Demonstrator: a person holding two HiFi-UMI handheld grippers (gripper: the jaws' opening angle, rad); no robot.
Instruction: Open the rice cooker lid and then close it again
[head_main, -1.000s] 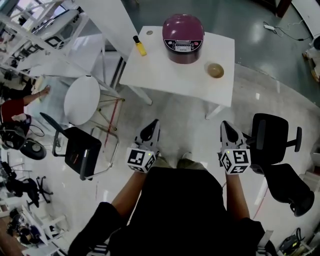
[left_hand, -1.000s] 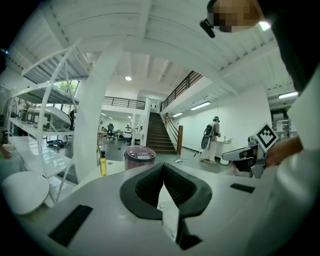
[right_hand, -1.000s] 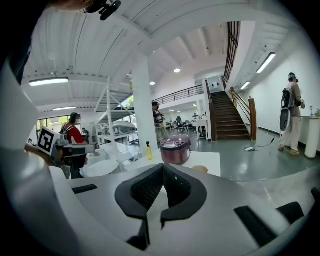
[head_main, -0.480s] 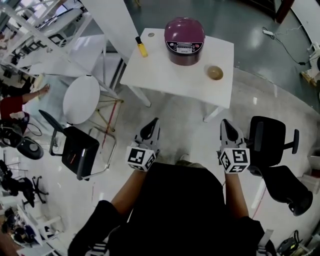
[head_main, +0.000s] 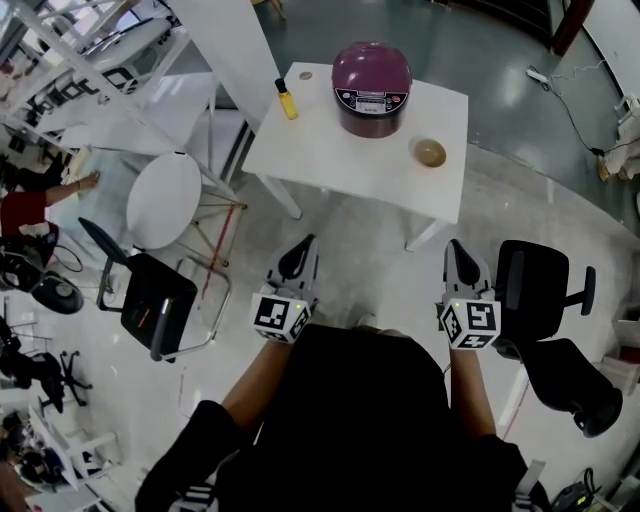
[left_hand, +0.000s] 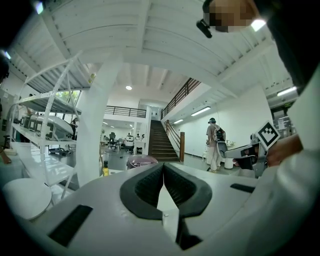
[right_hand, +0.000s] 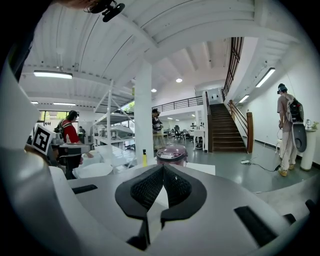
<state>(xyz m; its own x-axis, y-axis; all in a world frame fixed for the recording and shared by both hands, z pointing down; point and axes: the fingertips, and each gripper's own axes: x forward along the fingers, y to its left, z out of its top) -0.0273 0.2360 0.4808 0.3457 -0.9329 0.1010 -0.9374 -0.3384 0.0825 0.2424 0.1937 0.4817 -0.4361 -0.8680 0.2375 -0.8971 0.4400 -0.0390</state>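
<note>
Purple rice cooker (head_main: 371, 85), lid down, stands well ahead, midway between left gripper (head_main: 303, 248) and right gripper (head_main: 457, 250), both closed, empty.

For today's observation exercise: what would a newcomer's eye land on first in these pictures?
The closed purple rice cooker stands at the far side of the white table, between a yellow bottle and a small bowl. Nearer the person, the left gripper and right gripper hang over the floor, fingers shut and empty.
</note>
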